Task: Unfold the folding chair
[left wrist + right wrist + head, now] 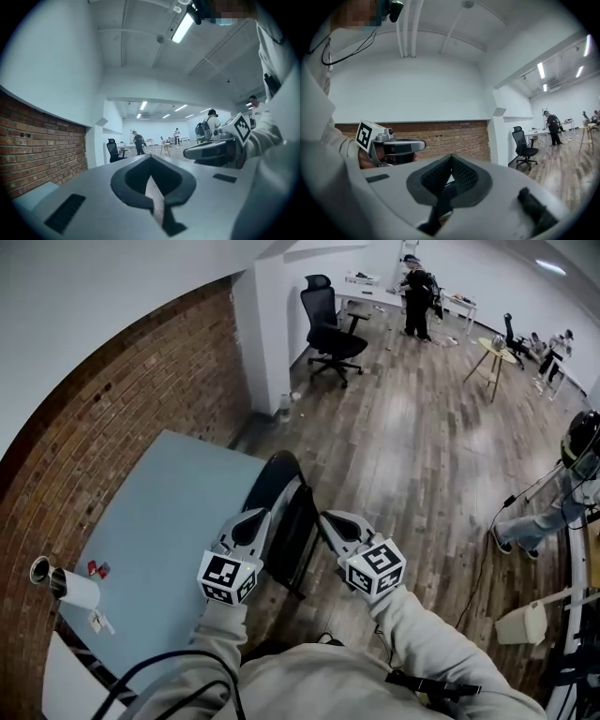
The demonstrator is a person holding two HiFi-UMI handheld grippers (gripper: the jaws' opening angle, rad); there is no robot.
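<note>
Nearest, left gripper (pixel 249 519) and right gripper (pixel 330 519), each pinched tight on nothing, made of hard grey plastic with a black-and-white checker cube on the back. Right between them, the folding chair (pixel 286 521): black, thin, round at the top, folded flat and standing on edge just beside the pale blue table (pixel 159 512) (smooth and plain on top). Nothing done yet, by the look of it. All left to do: grab the seat and the back, pull apart, set down on its legs. Underneath, wood floor (pixel 403 456) in long shiny boards. To the left, rough red brick wall (pixel 141 390). Far off, a black office chair (pixel 330 329) on wheels and a small round wooden table (pixel 494 351).
</note>
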